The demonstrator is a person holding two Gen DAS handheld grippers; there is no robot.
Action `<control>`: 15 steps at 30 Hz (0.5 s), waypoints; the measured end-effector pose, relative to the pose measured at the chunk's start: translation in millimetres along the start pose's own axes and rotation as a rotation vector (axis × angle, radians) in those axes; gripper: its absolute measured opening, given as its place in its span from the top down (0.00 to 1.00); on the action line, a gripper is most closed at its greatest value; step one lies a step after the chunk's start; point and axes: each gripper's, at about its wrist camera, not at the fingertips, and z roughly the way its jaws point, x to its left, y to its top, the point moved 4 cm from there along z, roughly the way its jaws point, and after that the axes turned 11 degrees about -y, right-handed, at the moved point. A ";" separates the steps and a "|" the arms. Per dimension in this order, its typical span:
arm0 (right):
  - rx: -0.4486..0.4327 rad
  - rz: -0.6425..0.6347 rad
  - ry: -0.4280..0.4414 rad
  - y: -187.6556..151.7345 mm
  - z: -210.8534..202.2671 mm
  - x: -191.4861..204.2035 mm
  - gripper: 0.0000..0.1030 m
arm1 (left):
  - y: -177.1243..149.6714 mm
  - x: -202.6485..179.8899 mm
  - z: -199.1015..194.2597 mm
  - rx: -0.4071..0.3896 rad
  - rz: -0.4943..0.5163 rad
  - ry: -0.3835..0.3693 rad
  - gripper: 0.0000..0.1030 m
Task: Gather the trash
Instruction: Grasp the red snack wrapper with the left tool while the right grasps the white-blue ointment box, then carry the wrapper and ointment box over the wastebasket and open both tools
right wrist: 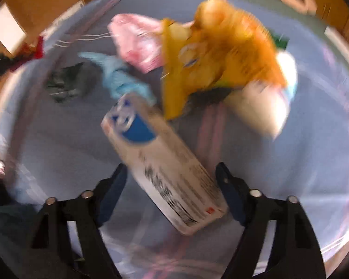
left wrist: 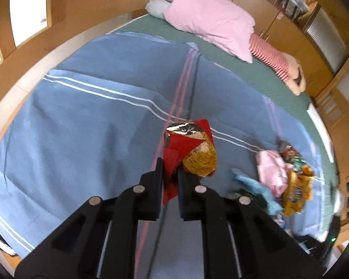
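The left hand-held gripper (left wrist: 170,174) is clenched on the lower corner of a light, crinkly red snack wrapper (left wrist: 190,150) above the bed (left wrist: 81,116), while the right hand-held gripper (right wrist: 172,176), jaws spread, straddles a stiff carton (right wrist: 160,160), best pinched across its flat sides.

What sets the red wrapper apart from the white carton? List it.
The red wrapper is crumpled foil with a shiny lining; the white carton is a long, rigid box with a blue logo. The left tool is shut on the red wrapper; the white carton lies between the open jaws of the right tool. Both are trash over the blue blanket.
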 end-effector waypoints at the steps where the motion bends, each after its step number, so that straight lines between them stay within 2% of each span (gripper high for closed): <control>1: -0.005 -0.022 0.025 -5.8 -4.6 8.8 0.28 | -1.7 -1.4 -5.4 -0.001 -0.002 -0.013 0.88; 2: -0.012 -0.045 0.020 -9.0 -7.9 14.6 0.28 | -3.7 -5.9 -7.9 -0.002 0.000 -0.027 0.88; 6: -0.112 -0.203 -0.274 -12.0 -13.8 36.8 0.28 | -12.2 -21.5 -7.4 -0.004 0.040 -0.038 0.88; 8: -0.119 -0.216 -0.305 -10.3 -9.0 44.1 0.28 | -17.2 -25.6 -7.6 -0.002 0.063 -0.026 0.88; 10: -0.091 -0.179 -0.297 -6.9 0.1 45.3 0.28 | -20.1 -27.5 -7.6 -0.005 0.075 -0.020 0.88; 12: -0.079 -0.133 -0.296 -7.9 5.5 47.2 0.59 | -23.6 -27.8 -9.7 -0.020 0.076 -0.014 0.88; 14: -0.082 -0.098 -0.281 -13.9 0.4 48.3 0.59 | -28.0 -28.0 -17.0 -0.055 0.074 0.008 0.88; 15: -0.112 -0.093 -0.266 -18.2 -11.8 50.5 0.59 | -30.6 -29.3 -20.1 -0.067 0.080 0.010 0.88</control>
